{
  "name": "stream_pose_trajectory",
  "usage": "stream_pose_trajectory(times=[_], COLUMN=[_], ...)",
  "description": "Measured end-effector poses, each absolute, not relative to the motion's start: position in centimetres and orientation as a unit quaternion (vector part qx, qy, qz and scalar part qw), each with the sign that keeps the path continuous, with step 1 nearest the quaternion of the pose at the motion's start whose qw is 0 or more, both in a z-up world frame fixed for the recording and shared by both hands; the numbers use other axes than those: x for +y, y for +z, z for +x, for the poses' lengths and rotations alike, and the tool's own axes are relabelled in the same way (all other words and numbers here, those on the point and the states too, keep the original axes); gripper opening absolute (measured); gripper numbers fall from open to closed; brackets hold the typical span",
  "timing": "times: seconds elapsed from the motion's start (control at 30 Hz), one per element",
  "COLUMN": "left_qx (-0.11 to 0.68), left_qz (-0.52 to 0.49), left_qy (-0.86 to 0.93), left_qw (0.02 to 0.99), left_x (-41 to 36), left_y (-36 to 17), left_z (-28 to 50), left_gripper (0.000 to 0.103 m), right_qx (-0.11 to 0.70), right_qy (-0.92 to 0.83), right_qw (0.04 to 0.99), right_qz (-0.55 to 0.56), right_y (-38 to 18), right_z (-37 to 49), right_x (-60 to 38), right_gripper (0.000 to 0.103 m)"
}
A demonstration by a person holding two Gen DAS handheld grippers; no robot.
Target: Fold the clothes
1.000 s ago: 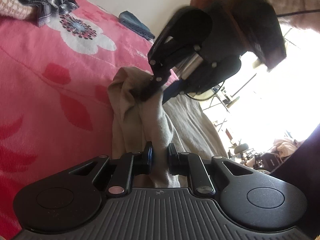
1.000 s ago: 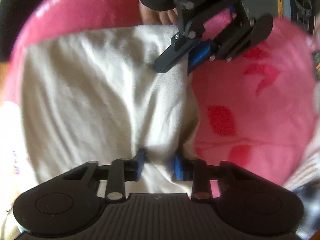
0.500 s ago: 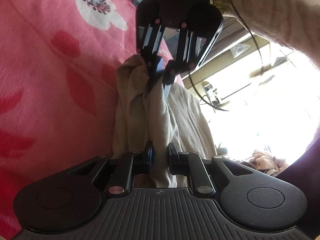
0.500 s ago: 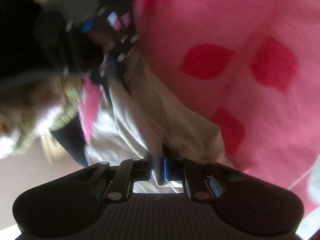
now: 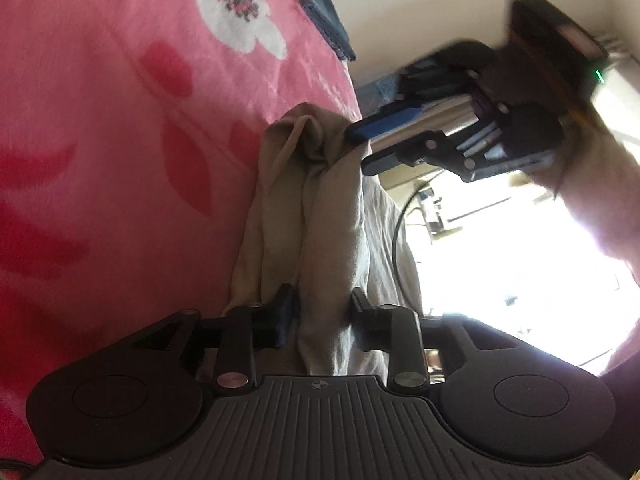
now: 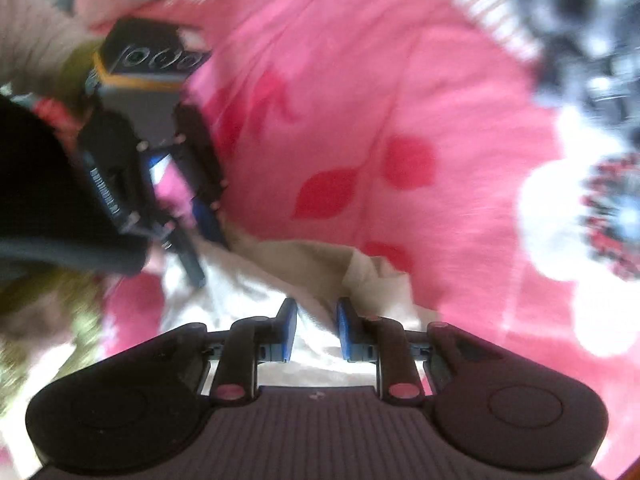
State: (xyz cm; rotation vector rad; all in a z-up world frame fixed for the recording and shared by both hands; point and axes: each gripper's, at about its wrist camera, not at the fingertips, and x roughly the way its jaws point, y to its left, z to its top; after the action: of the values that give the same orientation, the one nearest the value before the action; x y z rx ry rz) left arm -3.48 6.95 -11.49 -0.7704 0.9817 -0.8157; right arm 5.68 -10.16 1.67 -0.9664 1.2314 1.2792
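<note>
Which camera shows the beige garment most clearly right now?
The left wrist view: the beige garment is sharp there, bunched in long folds running across the pink bedspread. The right wrist view is motion-blurred and shows only a crumpled patch of it low in the frame.

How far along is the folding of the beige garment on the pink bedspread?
Done: the beige garment lies gathered into a long doubled strip on the pink bedspread.
In hand: both grippers have just been opening; the left gripper straddles one end with slack jaws, and the right gripper has let go of the far end.
Left: squaring the fold; a plaid garment beyond looks unfolded.
</note>
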Motion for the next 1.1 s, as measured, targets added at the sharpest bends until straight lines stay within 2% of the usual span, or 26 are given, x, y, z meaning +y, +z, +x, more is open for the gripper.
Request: stream_pose_trajectory(times=[0.1, 0.23, 0.53, 0.67, 0.83, 0.97, 1.1], left_qx=[0.435, 0.418, 0.43, 0.426, 0.416, 0.411, 0.396], left_qz=[-0.345, -0.329, -0.225, -0.196, -0.197, -0.204, -0.164], left_qy=[-0.357, -0.341, -0.365, -0.362, -0.354, -0.353, -0.388], left_qw=[0.751, 0.775, 0.795, 0.805, 0.814, 0.815, 0.816], left_x=[7.3, 9.0, 7.6, 6.3, 5.7, 5.4, 5.2], left_y=[-10.5, -8.7, -7.8, -8.2, -8.7, -9.1, -8.6], left_z=[-3.9, -5.7, -8.8, -9.3, -9.1, -9.0, -9.0], left_gripper=[0.037, 0.037, 0.037, 0.037, 0.036, 0.024, 0.019], right_qx=[0.467, 0.447, 0.475, 0.473, 0.474, 0.476, 0.468], right_qy=[0.488, 0.441, 0.418, 0.413, 0.398, 0.373, 0.349], right_qw=[0.615, 0.685, 0.722, 0.743, 0.753, 0.774, 0.795], right_qz=[-0.407, -0.369, -0.28, -0.231, -0.224, -0.188, -0.163], right_y=[3.4, 4.9, 3.7, 1.9, -0.4, -1.2, -1.1], right_z=[3.3, 0.9, -3.8, -3.6, -3.8, -4.1, -4.9], right_x=[-11.9, -13.8, -14.9, -14.4, -13.7, -14.0, -14.5], right_gripper=[0.023, 0.023, 0.023, 0.023, 0.023, 0.024, 0.024])
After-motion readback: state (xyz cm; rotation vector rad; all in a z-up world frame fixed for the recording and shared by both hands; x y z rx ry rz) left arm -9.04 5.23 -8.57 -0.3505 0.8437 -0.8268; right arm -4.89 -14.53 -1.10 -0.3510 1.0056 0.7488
